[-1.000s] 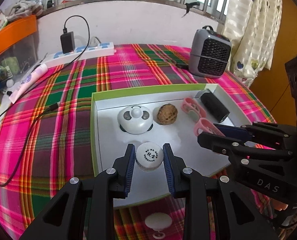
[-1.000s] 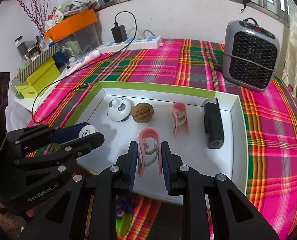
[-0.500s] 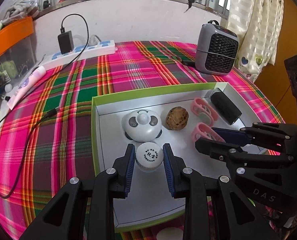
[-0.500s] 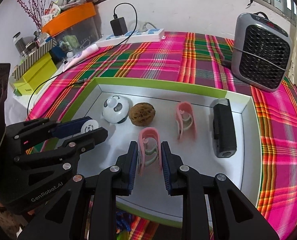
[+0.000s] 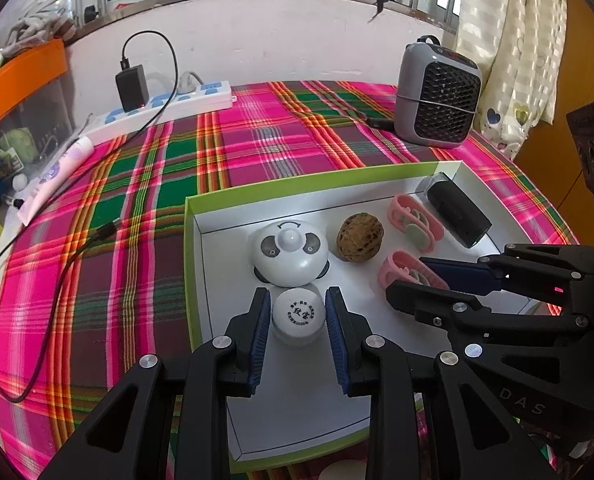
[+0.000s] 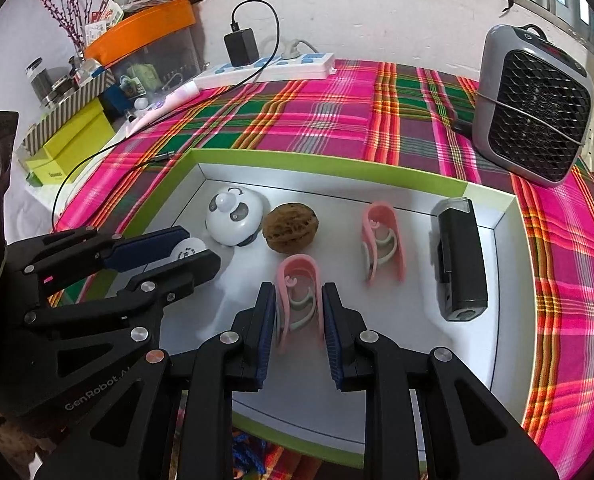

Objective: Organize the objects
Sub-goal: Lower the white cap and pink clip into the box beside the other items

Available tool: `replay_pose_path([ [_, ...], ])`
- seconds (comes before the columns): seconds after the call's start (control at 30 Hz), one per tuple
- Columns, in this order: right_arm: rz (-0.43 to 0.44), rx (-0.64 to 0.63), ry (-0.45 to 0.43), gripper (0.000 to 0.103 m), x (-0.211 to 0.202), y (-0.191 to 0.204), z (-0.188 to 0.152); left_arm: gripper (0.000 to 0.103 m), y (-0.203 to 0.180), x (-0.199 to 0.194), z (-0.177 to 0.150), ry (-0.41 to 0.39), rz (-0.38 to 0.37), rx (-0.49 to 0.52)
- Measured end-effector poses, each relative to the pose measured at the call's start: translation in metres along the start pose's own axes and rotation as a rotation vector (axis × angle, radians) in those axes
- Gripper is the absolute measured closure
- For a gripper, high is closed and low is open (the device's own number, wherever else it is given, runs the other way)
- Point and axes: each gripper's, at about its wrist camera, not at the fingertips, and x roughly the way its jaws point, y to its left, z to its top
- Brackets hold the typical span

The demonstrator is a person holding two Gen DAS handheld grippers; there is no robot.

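With my left gripper (image 5: 298, 314) clamped on the white ball (image 5: 298, 313) just in front of the panda timer (image 5: 290, 252) and my right gripper (image 6: 299, 309) clamped on the pink clip (image 6: 299, 295) in front of the walnut (image 6: 291, 227), I should lower both gently to the white tray (image 6: 509, 280) floor before releasing, so nothing rolls or tips.

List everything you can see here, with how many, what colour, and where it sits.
Shallow cardboard tray: 1, green rim, white inside, on plaid cloth.
Round cap: 1, white, in left gripper.
Panda-face dome: 1, white, tray's far left.
Walnut: 1, brown, beside panda.
Plastic clips: 2, pink; one in tray, one in right gripper.
Rectangular device: 1, black, tray right.
Fan heater: 1, grey, far right.
Power strip: 1, white-blue, by wall.
Left gripper: black.
Right gripper: black.
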Motion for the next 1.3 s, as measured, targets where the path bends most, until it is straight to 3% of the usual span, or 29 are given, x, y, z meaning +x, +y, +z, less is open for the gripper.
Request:
replay_pose_path([
  [0.87, -0.009, 0.007, -0.006, 0.078, 0.000, 0.000, -0.001, 0.074, 0.000, -0.003, -0.002, -0.006, -0.006, -0.007],
  [1.07, -0.013, 0.017, -0.012, 0.070, -0.001, -0.002, -0.002, 0.072, 0.000, -0.008, -0.003, -0.011, -0.003, -0.014],
  [1.3, -0.022, 0.029, -0.020, 0.070, -0.005, -0.002, -0.004, 0.070, 0.001, -0.012, -0.004, -0.016, -0.001, -0.020],
])
